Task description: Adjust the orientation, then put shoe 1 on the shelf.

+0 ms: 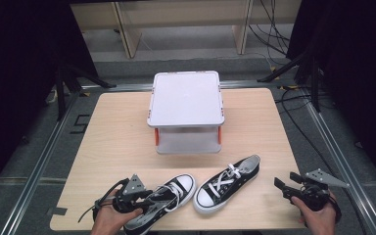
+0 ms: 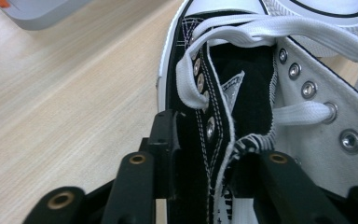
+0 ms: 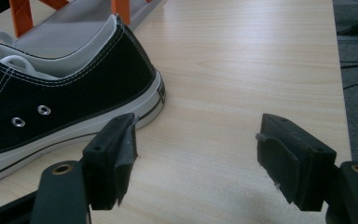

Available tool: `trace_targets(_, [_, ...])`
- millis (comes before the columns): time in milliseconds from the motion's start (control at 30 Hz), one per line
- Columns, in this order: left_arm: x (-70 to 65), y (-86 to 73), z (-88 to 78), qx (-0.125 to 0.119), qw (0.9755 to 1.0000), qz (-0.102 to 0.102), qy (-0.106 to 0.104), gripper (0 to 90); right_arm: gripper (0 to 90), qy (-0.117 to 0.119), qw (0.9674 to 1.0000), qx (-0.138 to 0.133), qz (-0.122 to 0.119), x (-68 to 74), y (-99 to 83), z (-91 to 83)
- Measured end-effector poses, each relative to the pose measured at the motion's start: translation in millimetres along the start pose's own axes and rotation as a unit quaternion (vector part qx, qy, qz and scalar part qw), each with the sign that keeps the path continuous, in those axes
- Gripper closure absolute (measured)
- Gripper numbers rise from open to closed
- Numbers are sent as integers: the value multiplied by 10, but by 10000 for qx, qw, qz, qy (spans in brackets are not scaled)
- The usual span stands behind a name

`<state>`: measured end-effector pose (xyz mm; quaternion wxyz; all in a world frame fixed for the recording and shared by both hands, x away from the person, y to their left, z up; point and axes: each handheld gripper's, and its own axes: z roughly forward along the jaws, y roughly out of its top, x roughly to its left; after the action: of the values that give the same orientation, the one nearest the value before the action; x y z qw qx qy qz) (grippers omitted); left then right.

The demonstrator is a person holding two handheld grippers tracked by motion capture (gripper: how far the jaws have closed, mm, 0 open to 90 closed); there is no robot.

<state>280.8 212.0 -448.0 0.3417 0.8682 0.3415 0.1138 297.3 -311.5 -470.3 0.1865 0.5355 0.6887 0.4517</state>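
My left fingers [image 2: 165,140] straddle the near shoe's [image 1: 169,198] collar wall, one outside, one inside the opening, and appear to be pinching it. That left gripper [image 1: 144,199] sits at the heel end, with the shoe's length running away from it toward the toe, up and right across the table [image 1: 117,142]. My right gripper [image 3: 196,163] stands open with nothing between its pads. The second shoe [image 1: 227,182] lies just to its left, heel nearest, so that hand is closer to it. Both shoes sit in front of the bin [image 1: 186,105].
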Motion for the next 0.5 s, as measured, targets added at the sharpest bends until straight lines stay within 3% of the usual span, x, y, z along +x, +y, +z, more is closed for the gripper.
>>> trace_targets(33, [-2, 2, 0, -11, 10000, 10, 2, 708, 291, 25, 9999, -54, -131, -16, 2, 13])
trace_targets(100, [-5, 2, 13, 4, 10000, 20, 23, 729, 292, 0, 9999, -27, -156, -10, 6, 7])
trace_targets(300, [2, 4, 11, -47, 9999, 115, 8, 815, 292, 6, 9999, -36, -142, -10, 7, 8])
trace_targets(333, [5, 5, 11, -43, 9999, 119, 31, 823, 292, 85, 10000, -33, -22, 3, 4, 18])
trace_targets(367, [1, 3, 18, -74, 9999, 75, 60, 828, 291, 79, 9999, 112, -49, -5, 9, 3])
trace_targets(500, [-6, -2, 20, -139, 9999, -4, 74, 838, 292, 60, 9999, 66, -98, -13, 8, 3])
